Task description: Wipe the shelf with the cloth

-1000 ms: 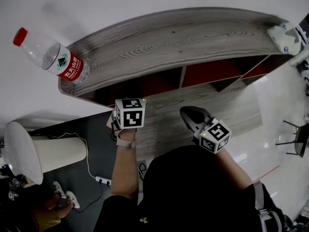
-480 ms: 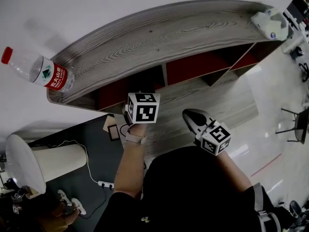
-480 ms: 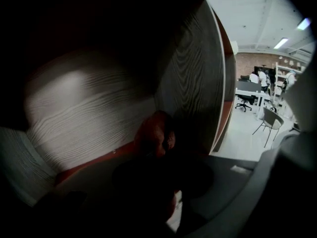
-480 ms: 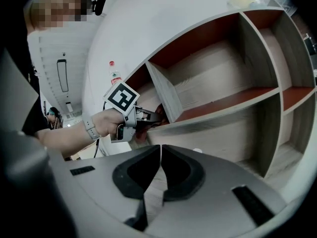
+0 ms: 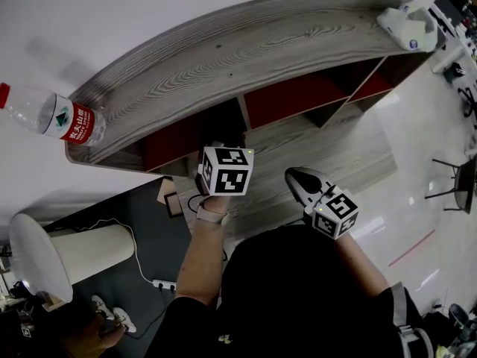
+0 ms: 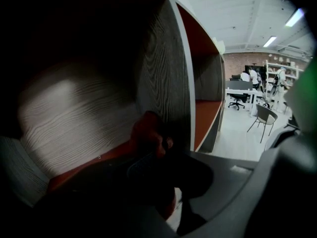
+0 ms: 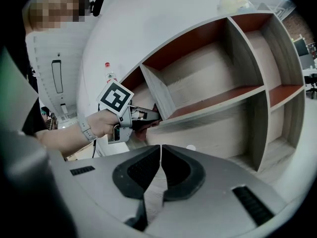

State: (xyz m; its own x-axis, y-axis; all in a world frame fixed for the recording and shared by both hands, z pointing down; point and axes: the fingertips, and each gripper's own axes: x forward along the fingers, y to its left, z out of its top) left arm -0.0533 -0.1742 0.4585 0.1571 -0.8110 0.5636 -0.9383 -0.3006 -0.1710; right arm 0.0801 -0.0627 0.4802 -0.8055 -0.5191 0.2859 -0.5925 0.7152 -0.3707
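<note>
Holds right tool (image 5: 295, 179) (image 7: 159, 152) close to the body at 4 o'clock, jaws pressed together on nothing. Holds left tool (image 6: 161, 155) (image 7: 143, 117) at centre, inside a dark compartment of the shelf (image 5: 223, 58), clamped on the red cloth (image 6: 147, 132) beside the upright divider (image 6: 166, 73). Further off, shows a bottle (image 5: 61, 116) at 9 o'clock on the shelf top's left end and a white thing (image 5: 406, 22) at 2 o'clock.

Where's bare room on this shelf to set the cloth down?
The shelf top is bare between the water bottle at its left end and the white object at its right. The middle upper compartment looks empty. Crowded: the left compartment, where the left tongs hold the cloth.
</note>
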